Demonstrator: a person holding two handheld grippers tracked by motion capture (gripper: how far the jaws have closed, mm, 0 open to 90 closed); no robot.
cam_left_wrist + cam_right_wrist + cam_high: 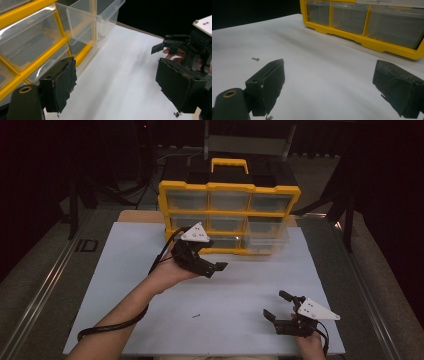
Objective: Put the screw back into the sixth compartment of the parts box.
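— Where had they got to when you looked in?

— Early on, I'd say. The yellow organizer (229, 215) stood at the far side of the desk (125, 285), and one clear drawer (267, 237) on its right side was already pulled out, sticking forward past the frame. It looked empty to me, though the plastic made that hard to judge.

— And the screw?

— The little screw (196, 315) lay loose on the white sheet, well apart from the organizer, between the two hands and nearer the person's edge. Nobody was touching it.

— What about the tools?

— The left tool (212, 269) hung just in front of the organizer's bottom row, jaws spread wide, nothing between them. The right tool (277, 306) sat low near the front right corner of the desk, jaws also wide and empty.

— So what was left?

— Most of it, by my reckoning. The drawer was out, but the screw was not yet picked up, let alone dropped in, and the drawer would want pushing shut after that.
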